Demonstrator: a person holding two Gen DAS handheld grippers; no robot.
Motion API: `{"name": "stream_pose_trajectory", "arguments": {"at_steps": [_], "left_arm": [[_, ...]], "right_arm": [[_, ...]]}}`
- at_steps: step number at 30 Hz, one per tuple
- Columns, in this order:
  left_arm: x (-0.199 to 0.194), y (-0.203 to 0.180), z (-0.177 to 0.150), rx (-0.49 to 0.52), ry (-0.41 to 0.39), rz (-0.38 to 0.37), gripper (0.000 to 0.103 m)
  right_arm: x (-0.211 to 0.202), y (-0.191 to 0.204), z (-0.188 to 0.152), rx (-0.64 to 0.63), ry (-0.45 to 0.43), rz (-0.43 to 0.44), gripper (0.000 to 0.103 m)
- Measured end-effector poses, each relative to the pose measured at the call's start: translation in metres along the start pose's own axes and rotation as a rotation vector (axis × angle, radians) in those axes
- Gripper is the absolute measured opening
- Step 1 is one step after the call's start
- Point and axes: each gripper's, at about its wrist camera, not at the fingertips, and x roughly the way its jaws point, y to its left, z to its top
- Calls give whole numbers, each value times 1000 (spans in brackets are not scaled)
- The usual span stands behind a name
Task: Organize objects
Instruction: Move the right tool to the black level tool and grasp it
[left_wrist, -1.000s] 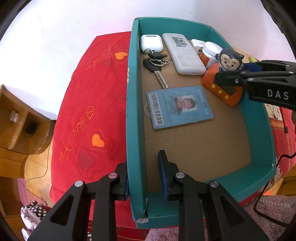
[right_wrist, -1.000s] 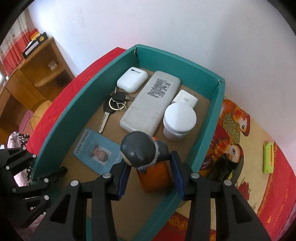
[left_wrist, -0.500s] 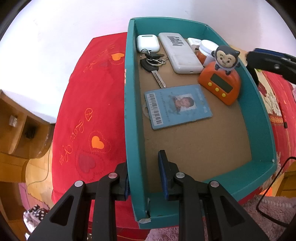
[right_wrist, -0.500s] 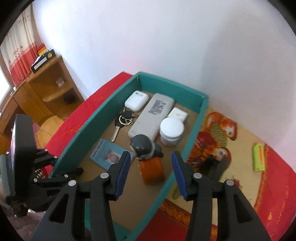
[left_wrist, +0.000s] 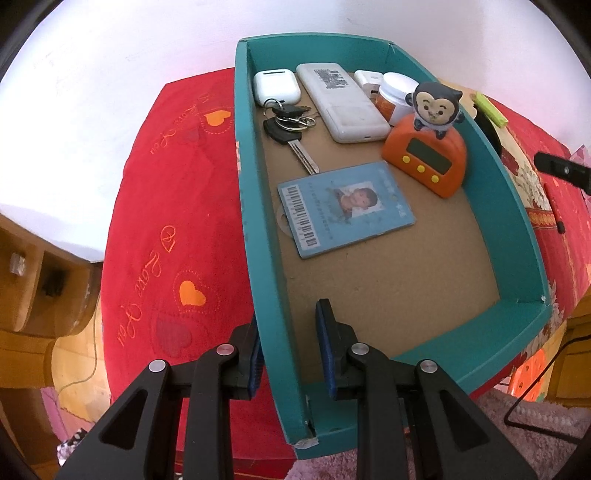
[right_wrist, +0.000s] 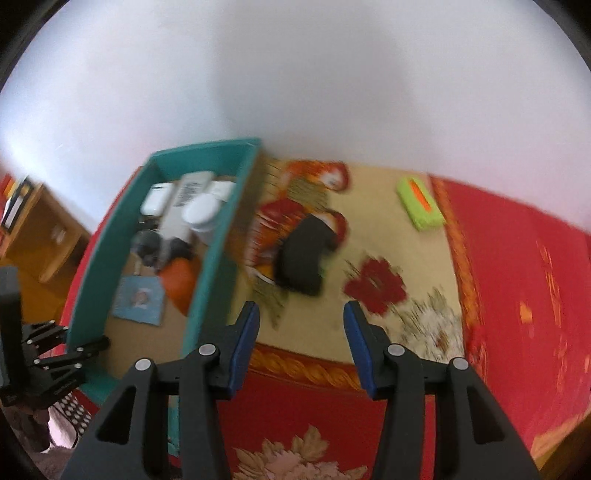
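Observation:
A teal box (left_wrist: 255, 221) holds a white earbud case (left_wrist: 275, 85), a white remote (left_wrist: 341, 101), keys (left_wrist: 288, 125), a white jar (left_wrist: 397, 96), a blue ID card (left_wrist: 345, 208) and an orange timer with a monkey figure (left_wrist: 426, 155). My left gripper (left_wrist: 288, 317) is shut on the box's left wall near its front corner. My right gripper (right_wrist: 301, 314) is open and empty, above the patterned cloth to the right of the box (right_wrist: 210, 254). Ahead of it lie a black object (right_wrist: 303, 254) and a green case (right_wrist: 419, 203).
The box rests on a red cloth with hearts (left_wrist: 173, 206). A wooden shelf unit (left_wrist: 33, 273) stands at the left, and a white wall rises behind. A pink fluffy rug (left_wrist: 517, 432) and a black cable (left_wrist: 524, 424) lie at the lower right.
My right gripper let go of the monkey timer, drew out of the box and swung right over the patterned cloth. The timer now stands in the box. My left gripper kept its hold.

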Motion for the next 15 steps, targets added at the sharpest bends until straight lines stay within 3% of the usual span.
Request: {"name": "stream_pose_trajectory", "arguments": {"at_steps": [6, 11, 15], "left_arm": [[0, 3, -1, 0, 0, -6, 25], [0, 3, -2, -16, 9, 8, 25], [-1, 3, -3, -32, 12, 19, 25]], "right_arm": [[22, -18, 3, 112, 27, 61, 47], [47, -45, 18, 292, 48, 162, 47], [60, -54, 27, 329, 46, 196, 47]]}}
